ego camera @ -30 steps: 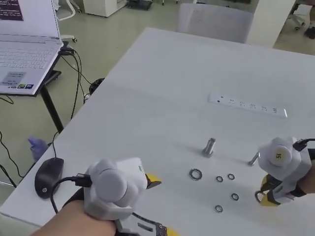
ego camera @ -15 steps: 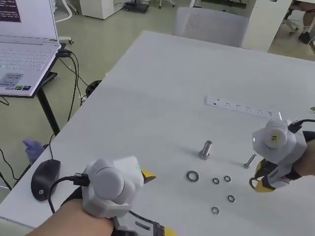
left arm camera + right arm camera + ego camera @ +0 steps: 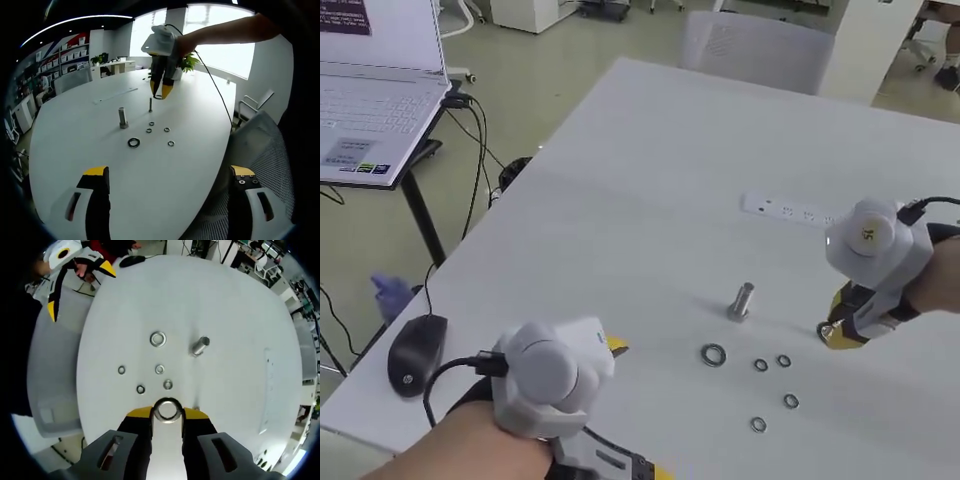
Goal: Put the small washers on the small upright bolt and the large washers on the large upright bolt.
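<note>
Here's the right gripper, its yellow tips pinched on a washer; the ring sits flat between the two fingertips. It hovers over the table, just beside the top of the small bolt, with the large bolt off to one side. The left gripper hangs near the table's edge, jaws spread wide, nothing between them. One large washer and four small washers lie loose near the bolts.

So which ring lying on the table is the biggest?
The washer closest to the fat upright bolt; the four small washers beside it are clearly smaller.
</note>
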The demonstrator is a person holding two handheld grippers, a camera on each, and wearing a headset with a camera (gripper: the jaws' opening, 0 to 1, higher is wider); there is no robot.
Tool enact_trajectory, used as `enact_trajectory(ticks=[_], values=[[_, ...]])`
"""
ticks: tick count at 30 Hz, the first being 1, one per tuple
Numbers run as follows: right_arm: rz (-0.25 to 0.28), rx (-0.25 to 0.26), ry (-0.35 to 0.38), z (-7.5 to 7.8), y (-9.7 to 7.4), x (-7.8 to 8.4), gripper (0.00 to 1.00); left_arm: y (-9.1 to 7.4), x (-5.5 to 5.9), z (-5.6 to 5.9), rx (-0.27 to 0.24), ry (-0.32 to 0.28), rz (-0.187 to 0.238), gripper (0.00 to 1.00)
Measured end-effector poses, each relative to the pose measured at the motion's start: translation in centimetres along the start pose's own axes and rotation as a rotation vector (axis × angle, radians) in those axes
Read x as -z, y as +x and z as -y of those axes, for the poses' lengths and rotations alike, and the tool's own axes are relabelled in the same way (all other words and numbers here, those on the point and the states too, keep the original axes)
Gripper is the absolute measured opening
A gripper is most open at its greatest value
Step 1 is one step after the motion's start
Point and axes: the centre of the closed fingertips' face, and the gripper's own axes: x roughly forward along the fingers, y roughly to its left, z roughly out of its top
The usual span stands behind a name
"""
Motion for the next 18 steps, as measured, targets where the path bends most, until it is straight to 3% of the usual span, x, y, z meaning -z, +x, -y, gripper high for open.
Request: enact_trajectory(ticks=[18], values=[[0.013, 0.002, -0.014, 2.9, 0.2, -2.9, 0.21, -0.1, 0.0, 0.0, -0.004, -0.014, -0.004, 0.96]])
